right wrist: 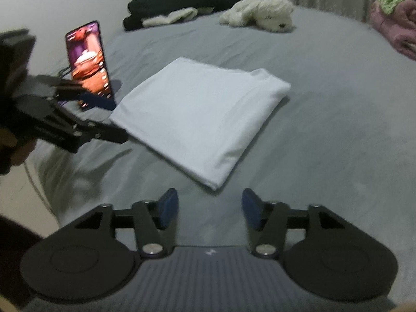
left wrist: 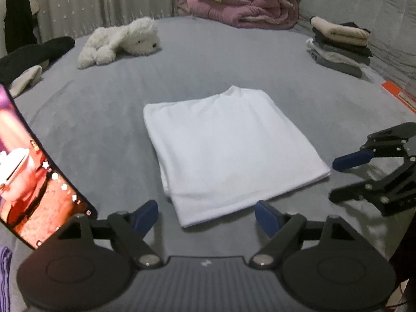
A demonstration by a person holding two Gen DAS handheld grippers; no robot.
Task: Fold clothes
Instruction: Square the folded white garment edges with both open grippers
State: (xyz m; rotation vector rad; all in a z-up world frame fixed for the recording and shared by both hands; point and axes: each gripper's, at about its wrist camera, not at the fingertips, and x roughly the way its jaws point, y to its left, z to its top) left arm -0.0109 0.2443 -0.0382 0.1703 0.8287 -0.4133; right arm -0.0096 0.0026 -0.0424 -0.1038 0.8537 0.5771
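A white garment (left wrist: pixel 228 150), folded into a flat rectangle, lies on the grey bed sheet (left wrist: pixel 104 130). My left gripper (left wrist: pixel 206 217) hovers at its near corner, open, with the fabric's edge just ahead of the blue pads and nothing pinched. In the right wrist view the same white garment (right wrist: pixel 205 119) lies ahead of my right gripper (right wrist: pixel 210 213), which is open and empty just short of the near corner. The right gripper (left wrist: pixel 335 179) also shows at the right edge of the left wrist view, beside the garment. The left gripper (right wrist: pixel 109 117) appears on the left in the right wrist view.
A lit phone (left wrist: pixel 33 179) stands propped at the left of the bed. A white plush toy (left wrist: pixel 122 43) lies at the back. A stack of folded clothes (left wrist: pixel 340 46) sits at the back right, pink and green bedding (left wrist: pixel 244 2) behind, dark clothes (left wrist: pixel 31 54) far left.
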